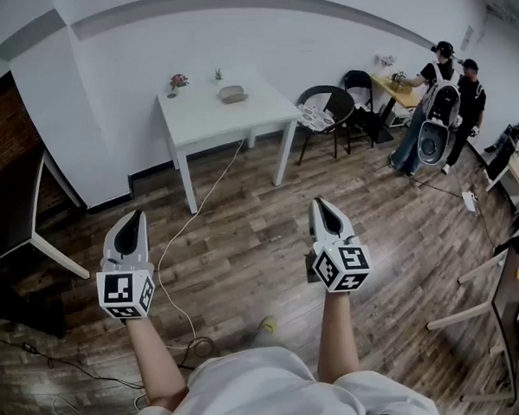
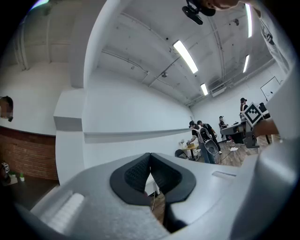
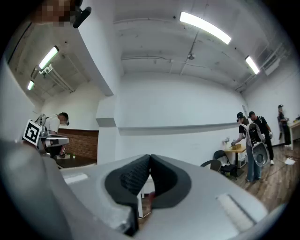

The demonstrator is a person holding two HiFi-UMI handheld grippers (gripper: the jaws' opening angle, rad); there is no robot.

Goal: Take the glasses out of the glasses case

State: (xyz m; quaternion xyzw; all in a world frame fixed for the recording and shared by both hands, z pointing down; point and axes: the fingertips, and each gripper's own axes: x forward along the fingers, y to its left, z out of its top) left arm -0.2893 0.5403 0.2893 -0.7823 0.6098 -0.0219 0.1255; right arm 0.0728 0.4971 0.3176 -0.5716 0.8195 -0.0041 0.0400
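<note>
The two grippers are held out over the wood floor [image 1: 244,238], well apart from each other. The left gripper [image 1: 136,219] is seen with its two jaws pressed together, and nothing is held between them. The same is seen on the right gripper [image 1: 322,206]: jaws together, nothing inside. In the left gripper view, the dark pads [image 2: 140,176] are touching at the tip, and in the right gripper view the pads [image 3: 136,178] are touching too.

The glasses case [image 1: 233,93] is seen far ahead, lying on the white table [image 1: 263,115] near its back edge. A little flower pot [image 1: 177,82] is placed to its left. The case is too small here for it to be told if its lid is up or down. No glasses are seen, so they are likely inside.

Nothing has been touched yet, so the task is judged not started.

The case is probably light and hard, and it may slide on the smooth table. It is best held down at its bottom half by one gripper while the lid is lifted by the other. The glasses are likely thin and easy to break. They should be picked up softly by the frame, not by the lenses.
</note>
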